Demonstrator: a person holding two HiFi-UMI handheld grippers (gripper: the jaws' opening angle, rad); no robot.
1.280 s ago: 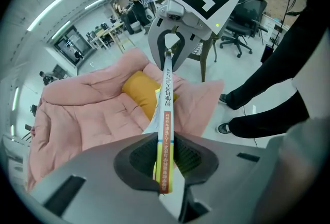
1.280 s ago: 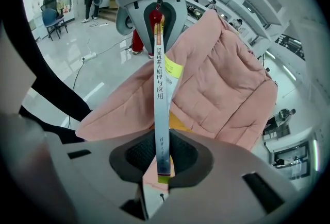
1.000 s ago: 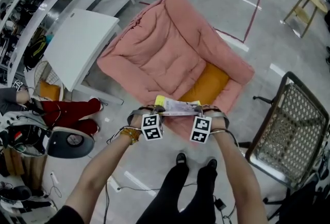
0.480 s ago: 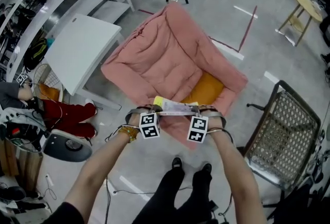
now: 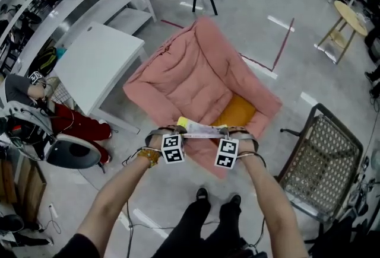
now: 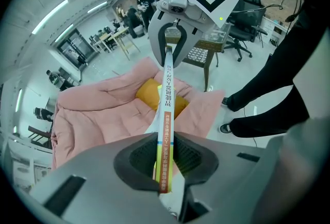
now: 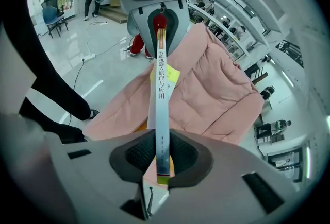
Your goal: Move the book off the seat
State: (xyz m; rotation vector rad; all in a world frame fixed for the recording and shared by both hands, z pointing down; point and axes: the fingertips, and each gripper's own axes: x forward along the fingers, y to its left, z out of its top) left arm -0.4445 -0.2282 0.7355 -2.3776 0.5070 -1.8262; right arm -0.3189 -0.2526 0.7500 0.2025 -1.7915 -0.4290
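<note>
Over the front edge of the pink seat (image 5: 190, 73), the book (image 5: 202, 129) spans lengthwise between left gripper (image 5: 180, 128) and right gripper (image 5: 224, 131) — each gripper's jaws pinching one end.

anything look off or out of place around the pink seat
Nothing stands out. The book is held level by its ends, left gripper and right gripper both shut on it, above the pink seat. The orange cushion lies in the seat; nothing spilled or torn.
</note>
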